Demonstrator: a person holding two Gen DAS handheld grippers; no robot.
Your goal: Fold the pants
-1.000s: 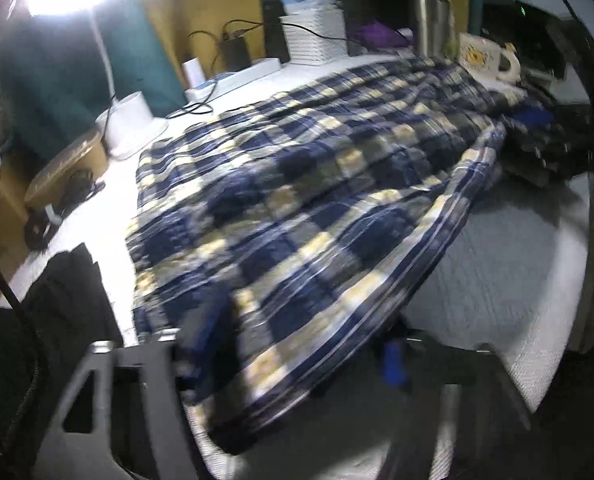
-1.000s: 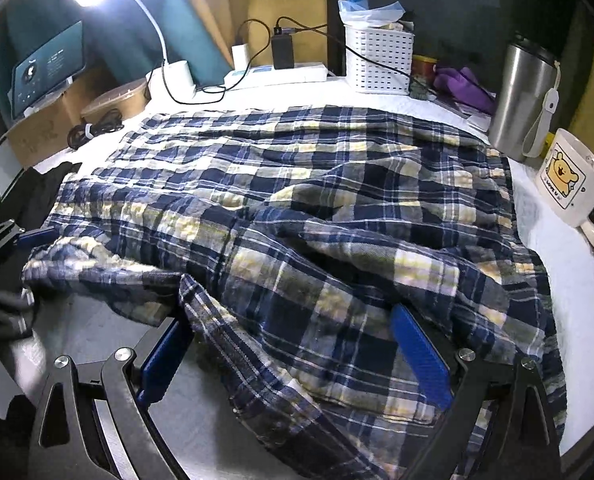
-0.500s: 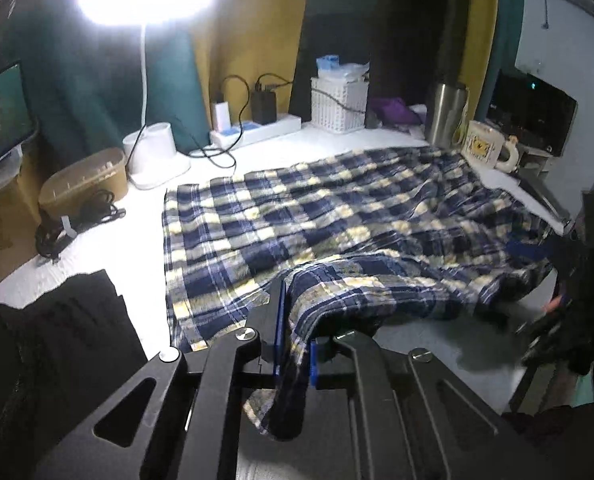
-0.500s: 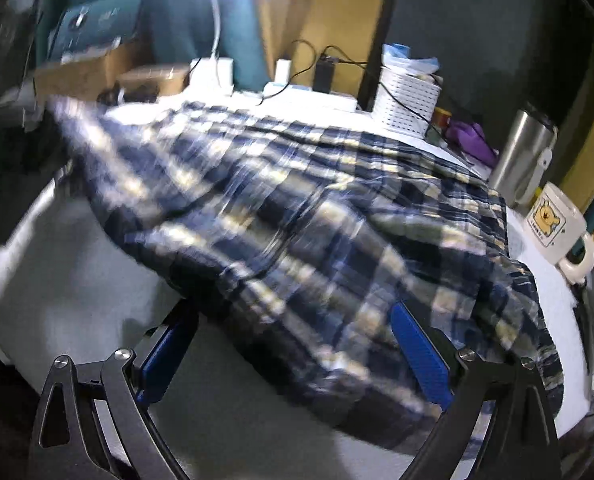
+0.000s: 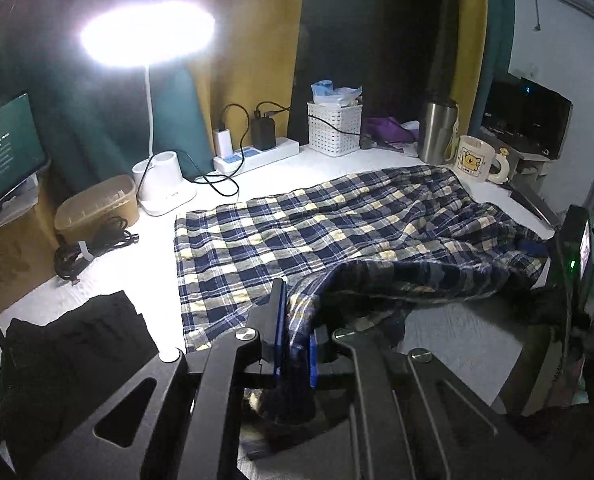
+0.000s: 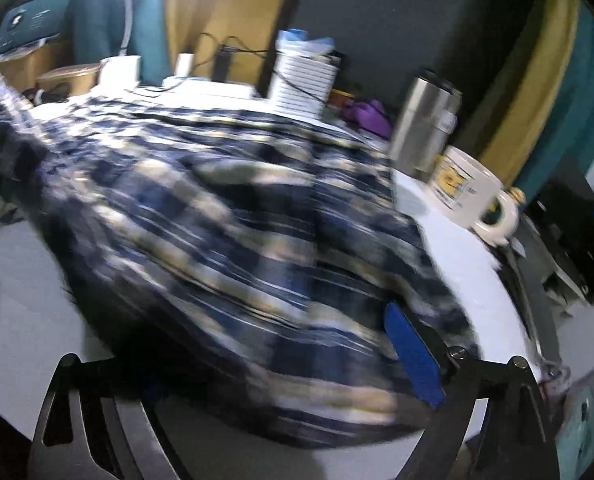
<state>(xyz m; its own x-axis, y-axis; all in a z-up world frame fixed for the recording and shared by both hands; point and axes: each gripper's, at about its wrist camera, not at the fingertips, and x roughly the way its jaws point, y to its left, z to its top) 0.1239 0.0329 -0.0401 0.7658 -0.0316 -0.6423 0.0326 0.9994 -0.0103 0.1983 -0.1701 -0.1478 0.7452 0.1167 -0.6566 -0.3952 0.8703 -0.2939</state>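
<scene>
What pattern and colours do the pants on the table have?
The pants are plaid: navy blue, white and pale yellow checks. The left wrist view shows it best.

Plaid pants [image 5: 337,220], one edge pinched in my left gripper [image 5: 295,344].
Spread mid-frame on my white table [image 5: 137,264]; lit lamp [image 5: 149,36] upper left, black cloth [image 5: 69,344] lower left, mug [image 5: 475,160] right.
</scene>
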